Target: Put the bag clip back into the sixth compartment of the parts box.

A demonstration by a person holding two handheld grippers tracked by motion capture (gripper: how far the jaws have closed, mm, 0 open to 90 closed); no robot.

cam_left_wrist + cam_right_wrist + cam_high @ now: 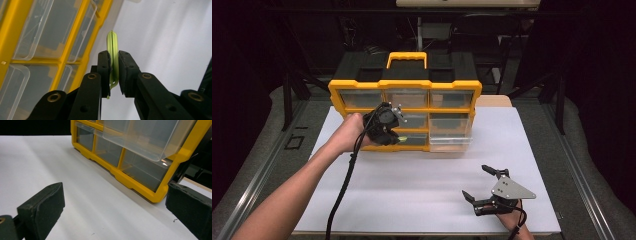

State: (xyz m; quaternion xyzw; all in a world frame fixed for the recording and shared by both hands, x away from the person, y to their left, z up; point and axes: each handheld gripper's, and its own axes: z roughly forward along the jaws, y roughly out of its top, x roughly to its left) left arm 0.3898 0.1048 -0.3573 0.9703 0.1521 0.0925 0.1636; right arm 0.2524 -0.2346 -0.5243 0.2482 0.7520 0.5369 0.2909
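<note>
My left gripper is clamped on a thin yellow-green ring, held edge-on between the pads; part of it sticks out beyond the jaw tips, and a thin bit hangs below the pads. I hold it just in front of the yellow drawer organizer, at the lower drawers on its left side; in the high view my left hand and the gripper cover that part of the front. One clear drawer on the organizer's right stands pulled out over the white table. My right gripper sits low near the table's front right corner, well apart from the organizer; its jaws stand wide apart with nothing between them; its own view looks across the bare table at the organizer's lower corner.
</note>
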